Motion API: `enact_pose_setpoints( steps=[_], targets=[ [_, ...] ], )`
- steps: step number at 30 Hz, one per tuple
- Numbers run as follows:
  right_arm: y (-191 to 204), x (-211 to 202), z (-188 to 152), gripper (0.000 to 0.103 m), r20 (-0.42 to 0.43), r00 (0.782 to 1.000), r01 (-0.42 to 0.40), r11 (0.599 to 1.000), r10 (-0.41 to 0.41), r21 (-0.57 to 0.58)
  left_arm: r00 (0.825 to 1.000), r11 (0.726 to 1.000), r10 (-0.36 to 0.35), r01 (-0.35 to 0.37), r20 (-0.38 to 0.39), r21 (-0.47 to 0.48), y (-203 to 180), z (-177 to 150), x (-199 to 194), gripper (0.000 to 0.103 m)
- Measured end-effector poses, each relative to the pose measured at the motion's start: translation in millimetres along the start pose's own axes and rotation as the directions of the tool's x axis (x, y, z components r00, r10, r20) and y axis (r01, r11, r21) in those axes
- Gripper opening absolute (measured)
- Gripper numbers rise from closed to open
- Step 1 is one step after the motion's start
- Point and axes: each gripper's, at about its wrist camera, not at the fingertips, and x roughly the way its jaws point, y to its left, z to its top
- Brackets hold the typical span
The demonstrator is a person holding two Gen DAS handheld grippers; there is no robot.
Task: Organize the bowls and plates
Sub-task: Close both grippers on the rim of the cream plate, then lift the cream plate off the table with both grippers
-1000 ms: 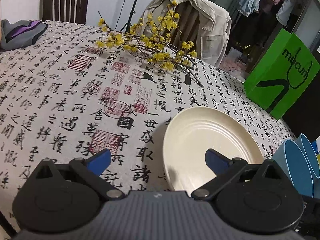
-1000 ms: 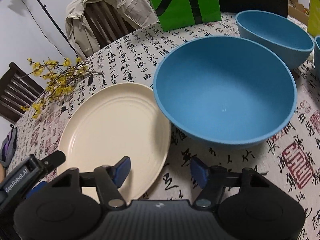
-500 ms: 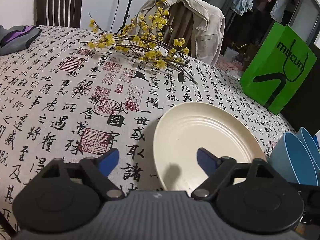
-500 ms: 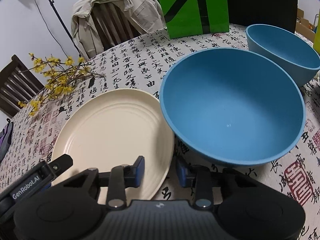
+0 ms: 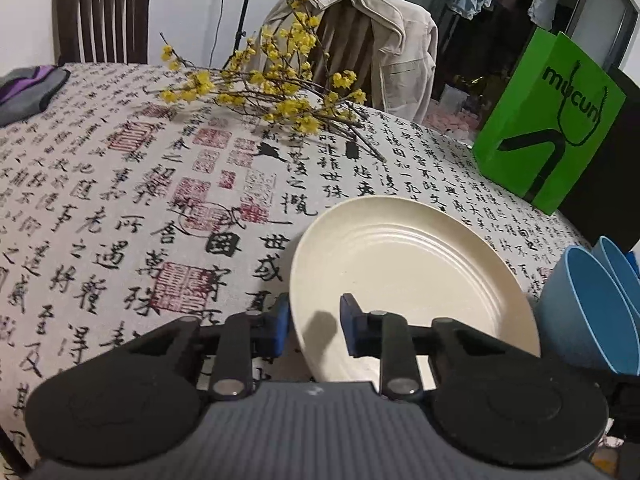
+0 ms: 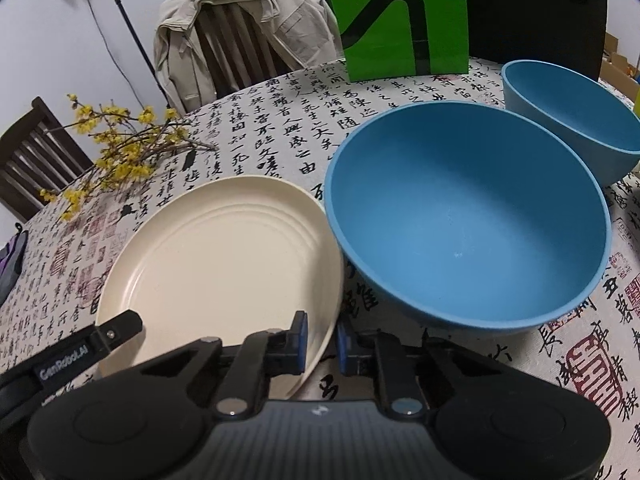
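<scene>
While both claws are closing on one plate, nothing is stacked yet.

Left wrist view:
- left claw (image 5: pixel 314 330): jaws closing, plate rim between them; gap visible on the inner side, so no firm clamp yet
- plate (image 5: pixel 404 272): cream, near edge at the claw, looks slightly tipped; can't tell if it is off the bench
- bench (image 5: pixel 120 208): calligraphy cloth, mostly free space left of plate
- bowls: two blue rims at the right edge, nearer one (image 5: pixel 580 312) just beside the plate
- clutter: yellow flower branch (image 5: pixel 272 92), green bag (image 5: pixel 548 136), both well apart from the plate

Right wrist view:
- right claw (image 6: pixel 322 340): jaws closing, nearly together, straddling the plate (image 6: pixel 224 256) rim at its near right edge; pads look close to touching, contact not certain
- left claw (image 6: pixel 120 326): tip visible on the near left rim of the same plate
- big bowl (image 6: pixel 468 216): upright, empty, touching or just beside the plate's right edge
- second bowl (image 6: pixel 568 108): behind it, separate, not nested

Status:
- done: grasp on the plate nearly set, both sides
- left: lift and place the plate, nest the bowls, looks like almost the whole job
- risk: bowl crowds the plate edge, may get nudged on lift
</scene>
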Motion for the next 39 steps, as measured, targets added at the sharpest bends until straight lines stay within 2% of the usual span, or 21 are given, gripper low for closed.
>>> enact_pose_setpoints(
  steps=[12, 20, 30, 39],
  targets=[
    [12.4, -12.9, -16.9, 0.015, -0.049, 0.998, -0.046, 0.995, 0.041, -0.093, 0.996, 0.996, 0.088, -0.088, -0.01, 0.022, 3.8, 6.4, -3.5, 0.026],
    [5.3, -9.8, -12.9, 0.016, -0.055, 0.995, -0.082, 0.996, 0.08, -0.043, 0.995, 0.995, 0.098, -0.098, -0.035, 0.002, 9.4, 6.1, 1.8, 0.026],
    [-5.2, 0.7, 3.8, 0.021, -0.02, 0.998, -0.053, 0.999, 0.053, -0.009, 0.996, 0.996, 0.087, -0.087, -0.034, -0.011, 11.1, 6.9, 1.4, 0.026],
    [4.6, 6.6, 6.6, 0.019, -0.003, 0.999, -0.04, 0.996, 0.04, -0.077, 0.997, 0.997, 0.072, -0.072, -0.03, -0.009, 9.8, 6.0, 2.5, 0.026]
  ],
)
